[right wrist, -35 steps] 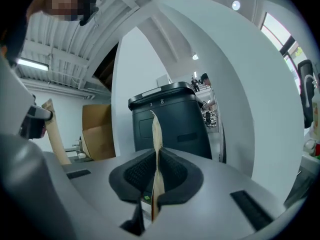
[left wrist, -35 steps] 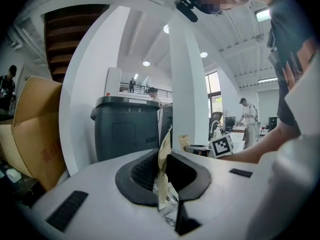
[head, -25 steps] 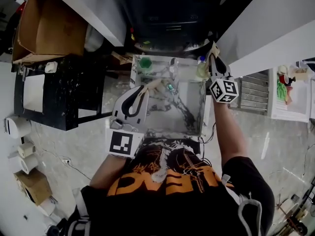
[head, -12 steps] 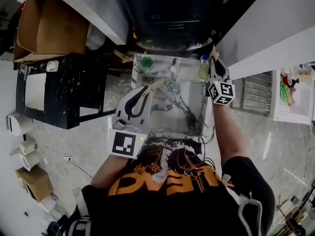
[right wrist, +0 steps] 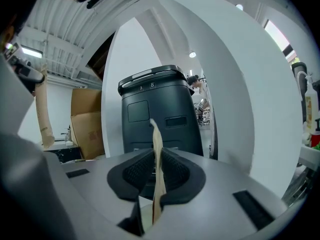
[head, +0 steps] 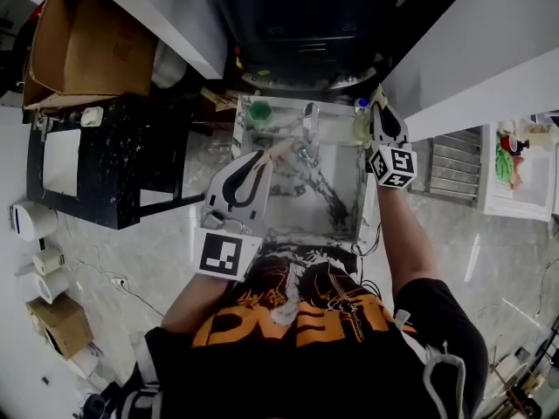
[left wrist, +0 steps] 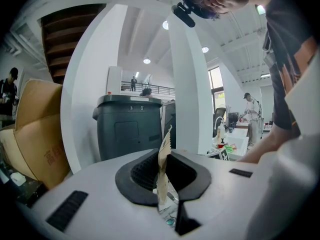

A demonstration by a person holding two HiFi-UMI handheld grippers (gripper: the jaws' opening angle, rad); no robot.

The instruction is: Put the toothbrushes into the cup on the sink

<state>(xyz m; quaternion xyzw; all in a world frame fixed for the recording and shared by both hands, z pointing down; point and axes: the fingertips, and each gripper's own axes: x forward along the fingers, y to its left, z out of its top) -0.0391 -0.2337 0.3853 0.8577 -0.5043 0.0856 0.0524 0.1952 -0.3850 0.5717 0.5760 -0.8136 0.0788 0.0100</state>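
Note:
In the head view my left gripper (head: 260, 157) hangs over the left side of the marble sink (head: 301, 221), shut on a tan toothbrush (head: 279, 149). The left gripper view shows that toothbrush (left wrist: 164, 154) upright between the pads, bristles up. My right gripper (head: 378, 105) is at the sink's back right corner, just above a pale cup (head: 359, 127). Its jaws are opening, with a second tan toothbrush (right wrist: 157, 149) standing between the pads and still touching them. A green cup (head: 258, 112) stands at the back left corner.
A faucet (head: 308, 116) rises at the middle of the sink's back rim. A black machine (head: 301, 33) stands behind the sink, a dark counter (head: 113, 164) and a cardboard box (head: 87, 51) to the left. White wall panels flank the sink.
My right gripper has shifted slightly back and left, toward the pale cup. My left gripper has edged a little to the right over the sink with its toothbrush.

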